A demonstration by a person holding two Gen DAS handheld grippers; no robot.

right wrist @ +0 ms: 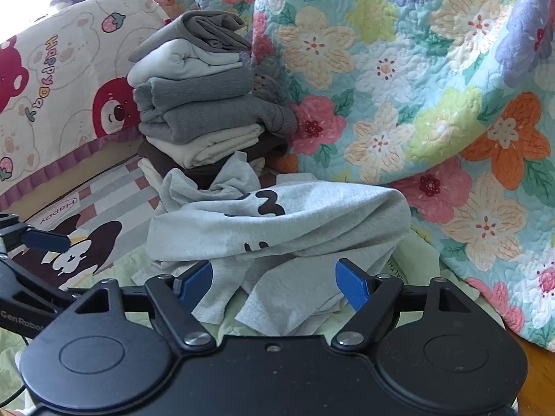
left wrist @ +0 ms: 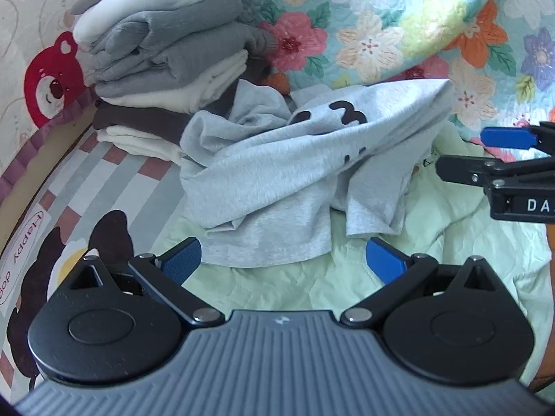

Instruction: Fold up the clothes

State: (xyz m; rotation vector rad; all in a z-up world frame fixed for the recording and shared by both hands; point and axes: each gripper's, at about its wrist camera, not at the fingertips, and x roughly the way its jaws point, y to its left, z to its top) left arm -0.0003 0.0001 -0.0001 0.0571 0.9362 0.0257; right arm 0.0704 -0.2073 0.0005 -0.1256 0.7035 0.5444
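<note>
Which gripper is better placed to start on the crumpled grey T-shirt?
Right, marginally. The right gripper is open with the grey T-shirt lying between its fingers; the left gripper, also open, sits just short of the hem.

T-shirt [left wrist: 277,180] lies crumpled on the pale sheet [left wrist: 451,242], mid-bed. Stack of folded clothes [left wrist: 163,66] behind-left of it, touching. Quilt [left wrist: 381,17] behind and right. Pillow [left wrist: 38,52] far left of stack.

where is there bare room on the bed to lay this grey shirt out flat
The pale green sheet in front of the crumpled grey shirt is bare, and more shows to its right, below the flowered quilt. The striped cover at left, below the stack of folded clothes, is also free. Behind the shirt it is crowded by stack and quilt.
</note>
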